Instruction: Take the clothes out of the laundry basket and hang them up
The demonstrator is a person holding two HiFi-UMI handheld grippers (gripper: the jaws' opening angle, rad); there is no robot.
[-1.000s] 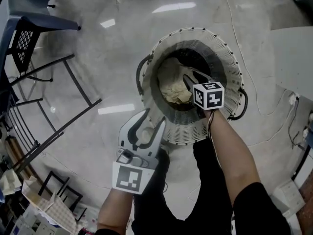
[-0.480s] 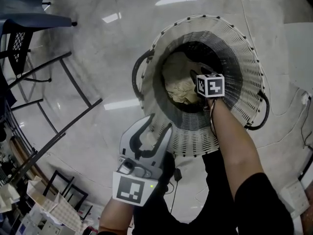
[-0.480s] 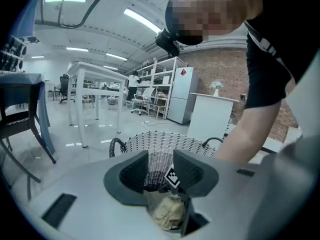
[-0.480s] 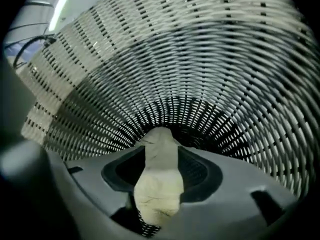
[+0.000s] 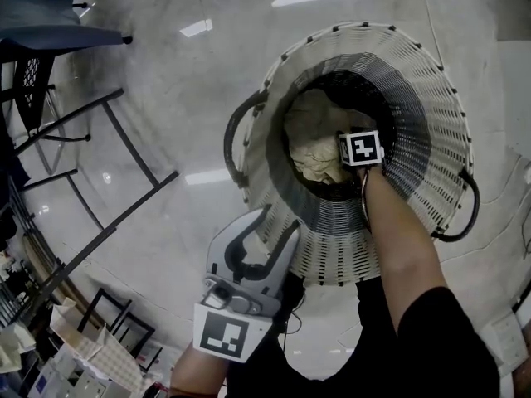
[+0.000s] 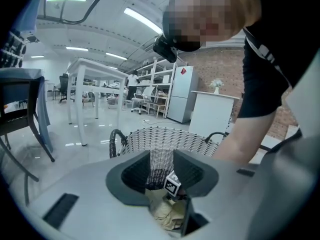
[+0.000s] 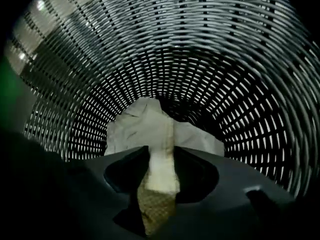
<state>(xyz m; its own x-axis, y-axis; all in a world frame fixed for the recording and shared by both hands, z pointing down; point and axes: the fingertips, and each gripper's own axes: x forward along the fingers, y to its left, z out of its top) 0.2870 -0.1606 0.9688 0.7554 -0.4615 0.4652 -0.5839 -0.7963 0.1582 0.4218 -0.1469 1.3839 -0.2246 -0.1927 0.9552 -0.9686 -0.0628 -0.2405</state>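
I'm seeing the right gripper [image 7: 160, 156] reaching deep inside the round, white lattice-weave laundry basket [image 5: 440, 98]. Its jaws are apart, having just been closing, with a fold of crumpled cream cloth [image 5: 311, 135], waffle-textured, lying between them unpinched. The left gripper [image 5: 280, 219] is hanging outside the near rim, jaws parted and holding nothing

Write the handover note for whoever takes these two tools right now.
Left tool: open, empty, held outside the basket by its near rim.
Right tool: deep in the basket, pointing down at the clothes. Its jaws have just been closing and cloth shows in the gap, but no firm grip is seen yet.
Clothes: a pale crumpled heap at the basket's bottom.
Done: the reach into the basket.
Left: grip a garment, lift it out, hang it; repeat for any others.
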